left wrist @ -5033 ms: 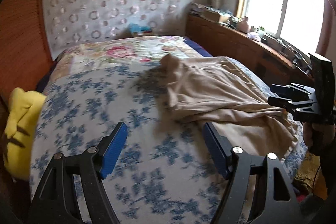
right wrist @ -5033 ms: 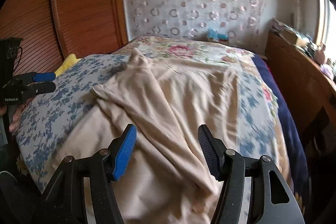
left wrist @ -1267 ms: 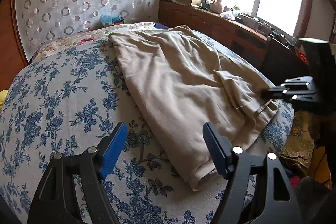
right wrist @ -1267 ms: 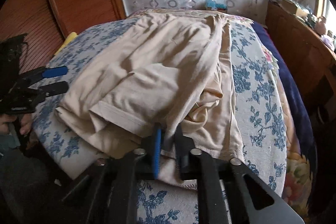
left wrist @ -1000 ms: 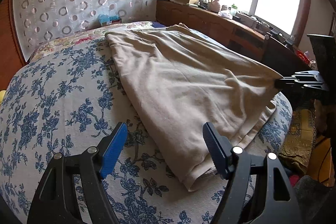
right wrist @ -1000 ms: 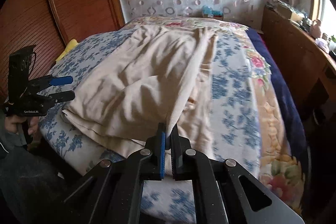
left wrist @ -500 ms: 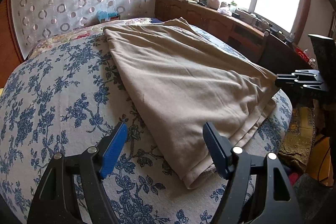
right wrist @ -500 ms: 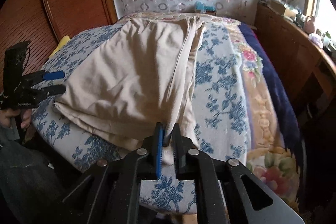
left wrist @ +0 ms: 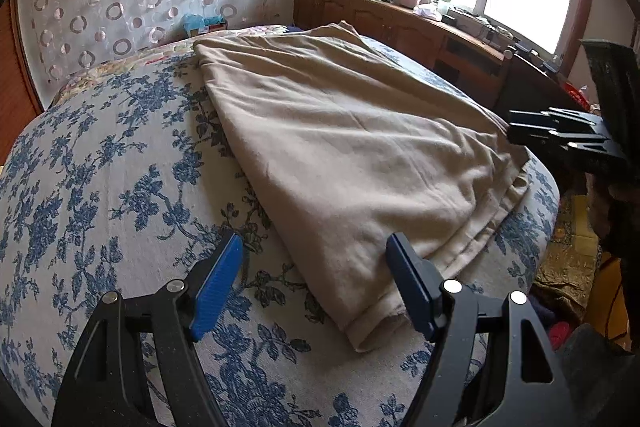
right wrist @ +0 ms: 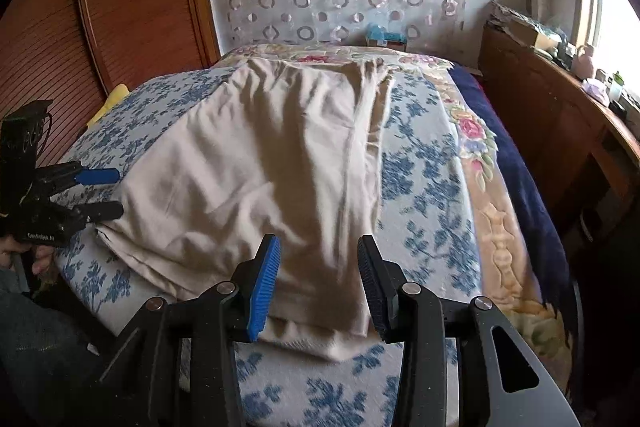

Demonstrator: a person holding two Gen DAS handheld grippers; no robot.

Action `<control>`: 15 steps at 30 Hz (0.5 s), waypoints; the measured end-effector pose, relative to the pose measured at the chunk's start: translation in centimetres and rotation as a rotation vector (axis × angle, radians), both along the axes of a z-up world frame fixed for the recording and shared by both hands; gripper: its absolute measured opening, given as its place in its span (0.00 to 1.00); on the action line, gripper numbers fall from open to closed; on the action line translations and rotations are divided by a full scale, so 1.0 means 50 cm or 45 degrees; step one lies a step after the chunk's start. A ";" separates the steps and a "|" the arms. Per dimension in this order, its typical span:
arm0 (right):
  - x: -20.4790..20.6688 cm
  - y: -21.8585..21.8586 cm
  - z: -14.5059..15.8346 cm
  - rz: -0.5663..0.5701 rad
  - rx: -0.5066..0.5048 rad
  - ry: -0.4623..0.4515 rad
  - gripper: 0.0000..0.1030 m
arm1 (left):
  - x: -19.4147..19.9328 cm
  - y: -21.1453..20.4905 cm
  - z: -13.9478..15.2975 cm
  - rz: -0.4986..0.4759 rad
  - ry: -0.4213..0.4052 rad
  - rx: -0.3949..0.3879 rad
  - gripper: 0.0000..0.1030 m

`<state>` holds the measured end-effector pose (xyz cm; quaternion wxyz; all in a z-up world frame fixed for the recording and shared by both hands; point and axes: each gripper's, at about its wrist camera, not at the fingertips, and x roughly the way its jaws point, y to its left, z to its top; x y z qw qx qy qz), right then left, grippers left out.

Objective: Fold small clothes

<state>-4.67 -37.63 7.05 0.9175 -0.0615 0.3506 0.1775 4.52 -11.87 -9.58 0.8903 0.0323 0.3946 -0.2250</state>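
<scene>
Beige garment flat on bed, both tongs released

The bed carried the beige garment, which lay lengthwise and already doubled over, its layered hem at the near edge; that flat spread probably sets up the next fold. The right gripper hovered with jaws apart over the hem corner, gripping nothing. The left gripper was likewise spread wide just beside the garment's other near corner, likely lined up to pinch it.
</scene>
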 end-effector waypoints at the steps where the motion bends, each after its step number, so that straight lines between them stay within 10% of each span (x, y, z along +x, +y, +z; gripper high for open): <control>1: 0.003 0.006 -0.001 0.011 -0.001 -0.002 0.41 | -0.003 0.000 0.000 -0.014 0.001 -0.010 0.73; 15: 0.019 0.083 -0.037 0.194 0.005 0.031 0.48 | -0.042 0.000 -0.004 -0.099 0.043 -0.031 0.38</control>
